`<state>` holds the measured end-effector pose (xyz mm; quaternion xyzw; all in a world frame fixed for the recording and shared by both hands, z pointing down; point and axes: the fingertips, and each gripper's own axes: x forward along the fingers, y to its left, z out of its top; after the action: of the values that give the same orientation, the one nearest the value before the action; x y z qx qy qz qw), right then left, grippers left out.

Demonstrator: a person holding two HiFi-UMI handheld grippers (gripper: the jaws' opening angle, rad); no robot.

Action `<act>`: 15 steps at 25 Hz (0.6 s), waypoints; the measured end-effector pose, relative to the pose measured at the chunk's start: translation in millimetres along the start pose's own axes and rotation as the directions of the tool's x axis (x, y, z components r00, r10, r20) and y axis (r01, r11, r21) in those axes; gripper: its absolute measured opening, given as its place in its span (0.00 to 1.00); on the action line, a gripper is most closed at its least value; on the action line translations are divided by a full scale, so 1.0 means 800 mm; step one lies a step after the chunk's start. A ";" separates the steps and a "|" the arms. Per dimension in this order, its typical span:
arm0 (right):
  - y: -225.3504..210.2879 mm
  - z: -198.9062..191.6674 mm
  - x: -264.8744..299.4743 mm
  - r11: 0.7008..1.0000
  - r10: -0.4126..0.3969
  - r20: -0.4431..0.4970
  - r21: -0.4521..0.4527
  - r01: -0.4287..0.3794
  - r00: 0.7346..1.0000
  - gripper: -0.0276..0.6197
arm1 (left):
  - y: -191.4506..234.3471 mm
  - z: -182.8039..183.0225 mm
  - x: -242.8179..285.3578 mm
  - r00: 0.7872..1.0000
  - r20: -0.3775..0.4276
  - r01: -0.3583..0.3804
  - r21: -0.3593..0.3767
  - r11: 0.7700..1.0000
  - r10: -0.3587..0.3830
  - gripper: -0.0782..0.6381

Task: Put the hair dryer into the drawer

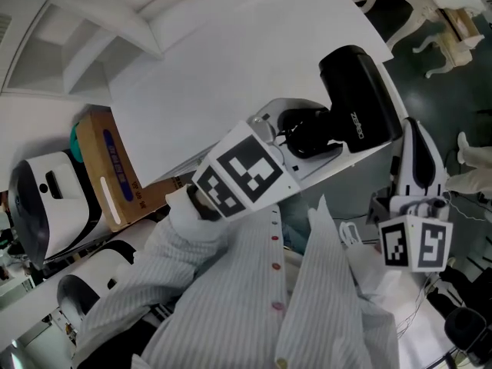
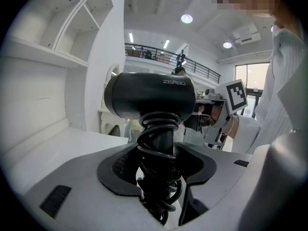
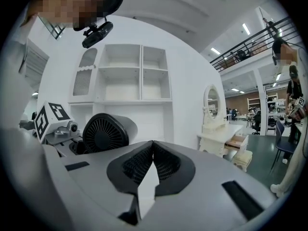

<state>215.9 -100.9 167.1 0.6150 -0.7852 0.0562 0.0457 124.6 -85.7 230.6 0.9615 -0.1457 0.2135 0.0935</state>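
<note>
Only the right gripper view shows a dressing table (image 3: 219, 129) with an oval mirror at the right of the frame and one drawer (image 3: 237, 141) pulled out. It also shows the round rear grille of the hair dryer (image 3: 103, 131) at left centre. The head view alone shows a cardboard box (image 1: 108, 171) at the left edge, beside the white counter (image 1: 231, 60); its blue label is too small to read. Pale lettering on the black dryer reads roughly "ZEABO". The left gripper (image 2: 159, 150) is clamped on the dryer's handle, which is wound with its coiled cord (image 2: 159, 129), and the barrel lies crosswise above the jaws. In the head view this gripper extends toward the upper right from a striped sleeve (image 1: 154, 275). The right gripper (image 3: 153, 146) has its jaws closed together with nothing between them. It sits at the lower right of the head view, pointing up the frame.
</note>
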 end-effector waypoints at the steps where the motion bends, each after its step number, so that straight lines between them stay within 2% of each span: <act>1: 0.001 -0.001 0.003 1.000 -0.001 -0.001 0.000 0.001 1.000 0.06 | 0.002 -0.002 0.002 1.000 -0.006 0.005 0.004 1.000 -0.005 0.43; 15: -0.031 -0.021 0.022 0.997 -0.077 -0.038 0.019 0.078 0.996 0.06 | 0.023 -0.035 0.042 0.994 -0.094 0.062 -0.018 0.998 -0.063 0.43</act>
<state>235.9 -121.3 186.8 0.6442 -0.7592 0.0739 0.0563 137.3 -104.2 272.8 0.9536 -0.1127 0.2545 0.1144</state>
